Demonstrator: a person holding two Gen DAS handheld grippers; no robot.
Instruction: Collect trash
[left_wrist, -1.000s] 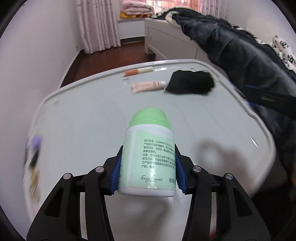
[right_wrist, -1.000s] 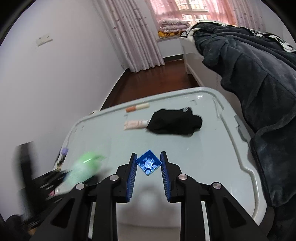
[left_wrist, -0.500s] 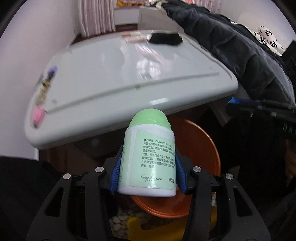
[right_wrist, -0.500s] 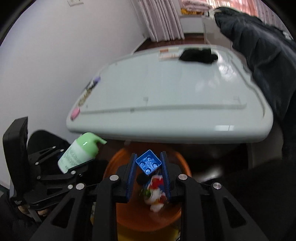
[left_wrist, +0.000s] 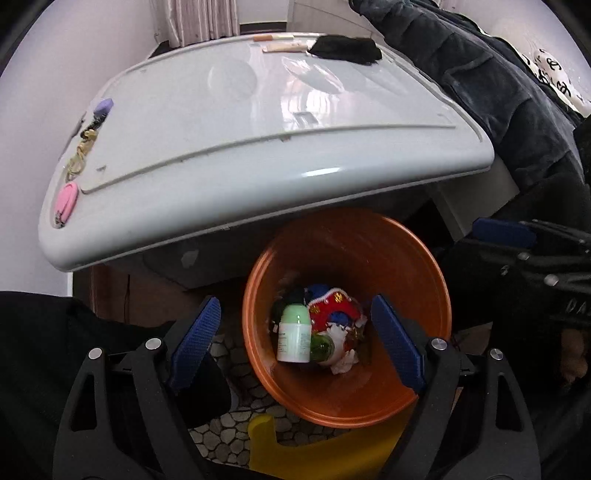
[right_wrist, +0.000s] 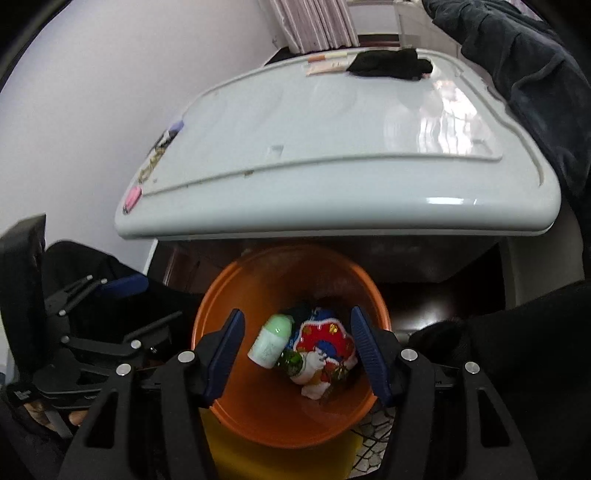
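The green bottle (left_wrist: 293, 334) was seen lying in the orange bin (left_wrist: 436, 280) at lower centre, while both the left claw (left_wrist: 295, 347) and the right claw (right_wrist: 297, 354) were opening with nothing between their pads, and tubes (left_wrist: 284, 46) and a black cloth (left_wrist: 345, 48) were left on the worktop (left_wrist: 221, 147) at upper frame.

In front of me the pale glossy table (left_wrist: 229, 122) carries a black cloth (left_wrist: 345, 48) and two slim tubes (left_wrist: 284, 46) at its far edge. Along its left edge lie a purple item (left_wrist: 103, 107), a tangled cord (left_wrist: 81, 151) and a pink item (left_wrist: 67, 199). Below its near edge, the orange bin (left_wrist: 424, 280) stands on the pebble-patterned floor (left_wrist: 229, 432).

Home bedroom: curtains (right_wrist: 314, 22), bedding (left_wrist: 480, 74).
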